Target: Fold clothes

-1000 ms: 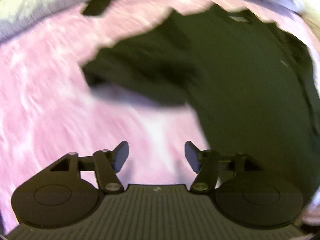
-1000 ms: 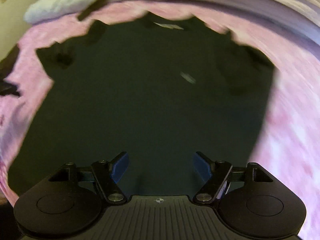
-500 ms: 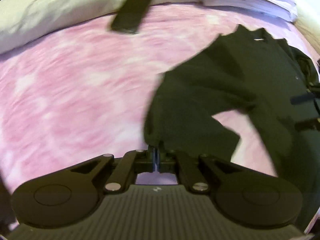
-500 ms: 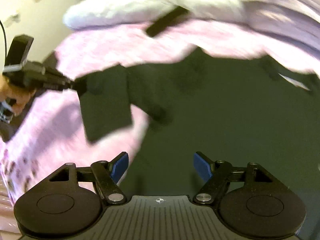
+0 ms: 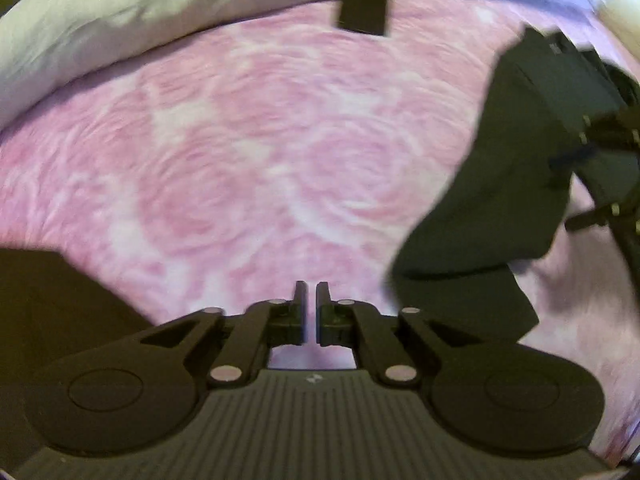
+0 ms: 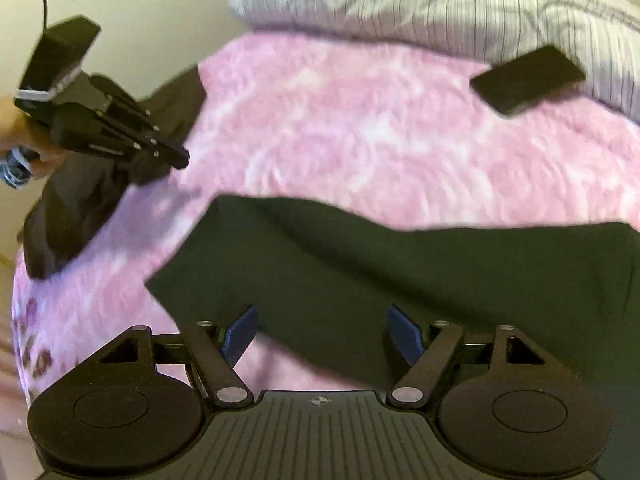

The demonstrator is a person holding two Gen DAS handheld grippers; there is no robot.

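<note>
— Where was it?

— On a bed with a pink blanket [image 5: 240, 140].

— What did the hand-held grippers do?

— The left hand-held gripper [image 5: 308, 292] was pinched almost closed and held nothing. The right hand-held gripper [image 6: 320, 328] was wide apart, right over the dark shirt [image 6: 400, 280].

— Was the shirt folded?

— Not much, I think. It lay bunched on the blanket, and one dark part [image 6: 80, 208] lay off by the left gripper. Most folds were left to do. A flat black thing [image 6: 528, 78] lay farther back, by the grey bedding [image 6: 440, 8].
</note>
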